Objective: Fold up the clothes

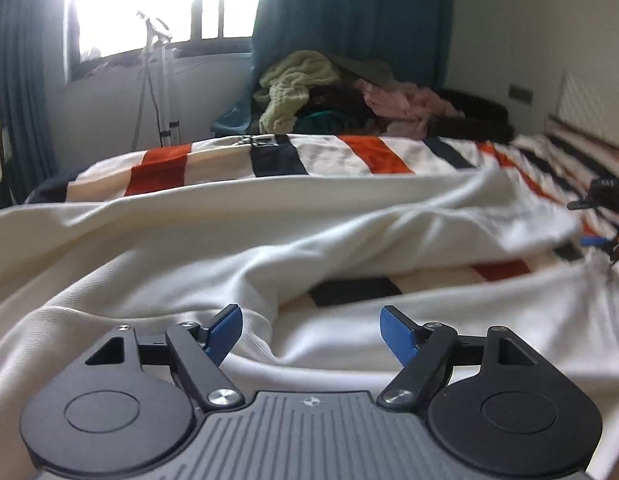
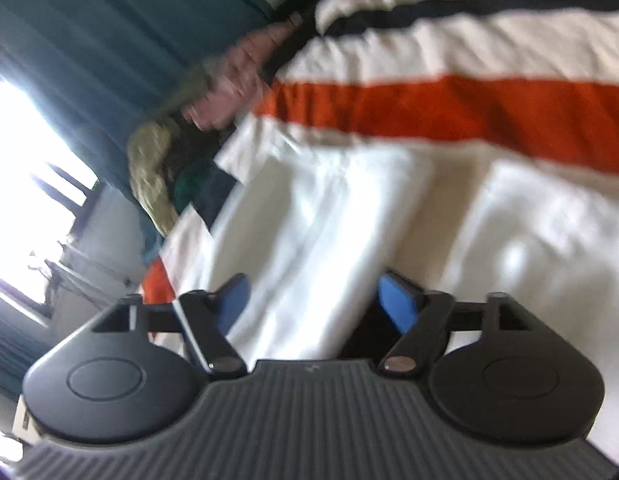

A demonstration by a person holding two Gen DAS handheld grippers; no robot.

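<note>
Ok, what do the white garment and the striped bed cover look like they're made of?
White garment: looks like a smooth knit, perhaps jersey, matte with slight sheen; soft rounded folds and a ribbed-looking edge. Striped bed cover: looks like thicker matte woven or fleecy cloth; the orange bands look faintly napped. Blur leaves both uncertain.

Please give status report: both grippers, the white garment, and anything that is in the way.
Left gripper open, right gripper open, neither holding. White garment rumpled on striped blanket. Clothes pile at far end, not in the way.

Both tongs angle downward with blue pads spread: left tongs (image 1: 311,334) empty, right tongs (image 2: 315,304) tilted.
</note>
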